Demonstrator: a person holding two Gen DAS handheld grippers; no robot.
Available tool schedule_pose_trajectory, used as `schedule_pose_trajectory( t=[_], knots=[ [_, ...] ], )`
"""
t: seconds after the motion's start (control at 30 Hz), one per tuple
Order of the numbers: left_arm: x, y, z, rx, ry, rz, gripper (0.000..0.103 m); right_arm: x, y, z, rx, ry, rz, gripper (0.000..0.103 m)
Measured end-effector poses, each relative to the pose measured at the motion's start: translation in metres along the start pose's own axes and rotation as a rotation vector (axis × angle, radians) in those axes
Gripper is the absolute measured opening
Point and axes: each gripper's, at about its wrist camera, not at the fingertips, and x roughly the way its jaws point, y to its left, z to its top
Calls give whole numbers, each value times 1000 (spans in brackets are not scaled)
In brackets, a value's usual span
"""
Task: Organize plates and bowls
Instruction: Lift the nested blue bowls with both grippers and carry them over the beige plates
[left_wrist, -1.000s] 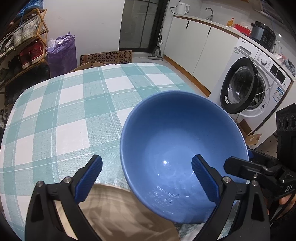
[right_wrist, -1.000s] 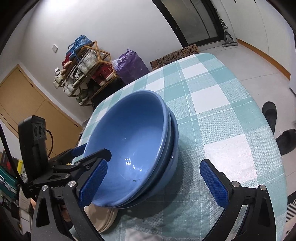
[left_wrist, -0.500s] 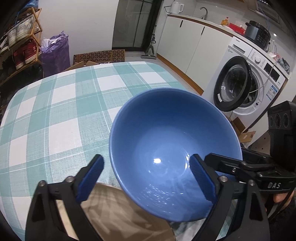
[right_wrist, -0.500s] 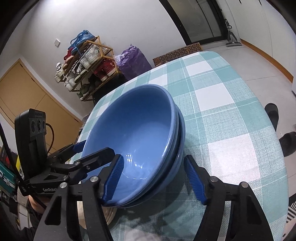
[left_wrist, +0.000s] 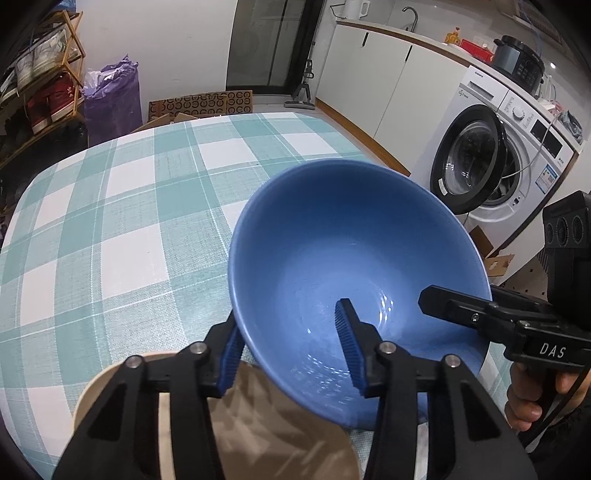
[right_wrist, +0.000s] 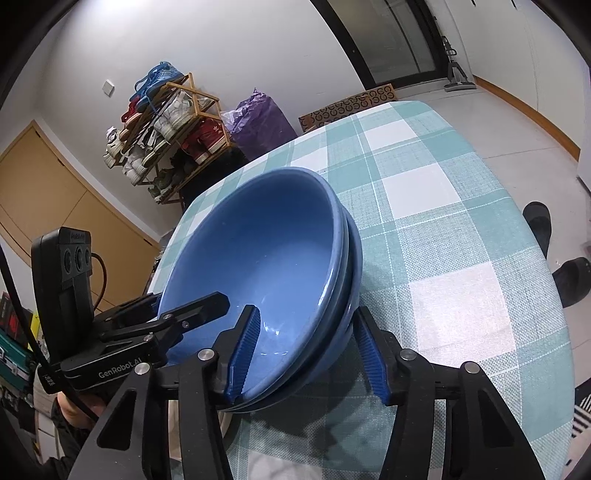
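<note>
Left wrist view: left claw (left_wrist: 290, 349) clamped on near rim of blue bowl stack (left_wrist: 354, 280), one finger inside, one outside. Beige plates (left_wrist: 280, 424) just beside stack, under claw, on checked bench (left_wrist: 110, 221).

Right wrist view: right claw (right_wrist: 308, 354) pinches stack's (right_wrist: 266, 266) rim likewise. Bowls nested, plates (right_wrist: 221, 421) stacked; judging only final placement remains.
</note>
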Motion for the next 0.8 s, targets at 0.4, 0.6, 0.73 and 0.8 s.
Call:
schedule_pose_trajectory(
  t=[0.4, 0.6, 0.73, 0.8],
  knots=[
    [-2, 0, 0, 3, -2, 9, 41, -1, 1, 0, -3, 6, -38, 46],
    [-3, -4, -2, 10, 2, 5, 41, -5, -1, -2, 4, 1, -49, 45],
    [-6, -7, -1, 15, -4, 4, 41, -9, -1, -2, 11, -6, -50, 45],
    [-8, -9, -1, 17, -9, 4, 41, -12, -1, -2, 9, -9, -53, 45]
  ],
)
